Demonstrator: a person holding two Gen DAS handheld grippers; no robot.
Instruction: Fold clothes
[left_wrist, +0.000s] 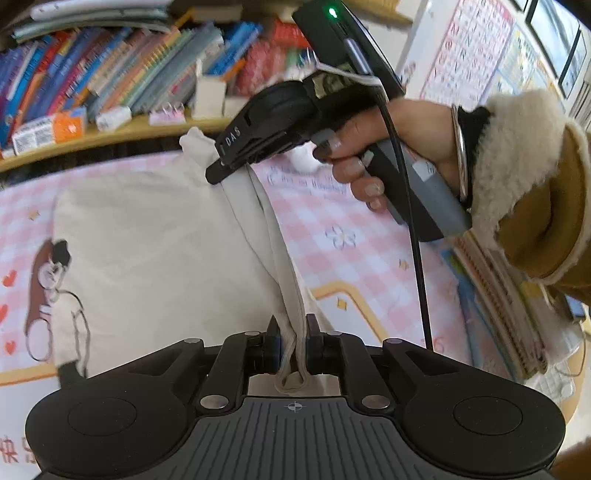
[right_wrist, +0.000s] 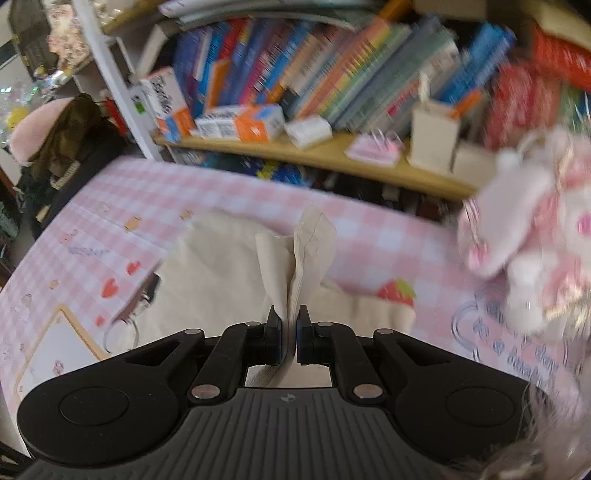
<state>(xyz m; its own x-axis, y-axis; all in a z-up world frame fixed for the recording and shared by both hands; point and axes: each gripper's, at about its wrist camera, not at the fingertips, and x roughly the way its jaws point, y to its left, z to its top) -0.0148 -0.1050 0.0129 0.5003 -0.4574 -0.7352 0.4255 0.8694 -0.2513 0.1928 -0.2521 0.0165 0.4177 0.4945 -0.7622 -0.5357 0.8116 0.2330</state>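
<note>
A cream T-shirt (left_wrist: 155, 236) is spread on the pink-checked desk (left_wrist: 351, 236); its raised edge is clamped by the left tool (left_wrist: 291, 347) and, toward 12 o'clock, by the right tool (right_wrist: 291, 332)

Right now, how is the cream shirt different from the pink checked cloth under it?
The cream shirt is plain cream with a cartoon figure printed on it; the pink checked cloth has squares, hearts and flowers. The shirt's edge is pulled up, pinched by the left gripper and the right gripper; the cloth lies flat. Both are soft fabric on the same table.
</note>
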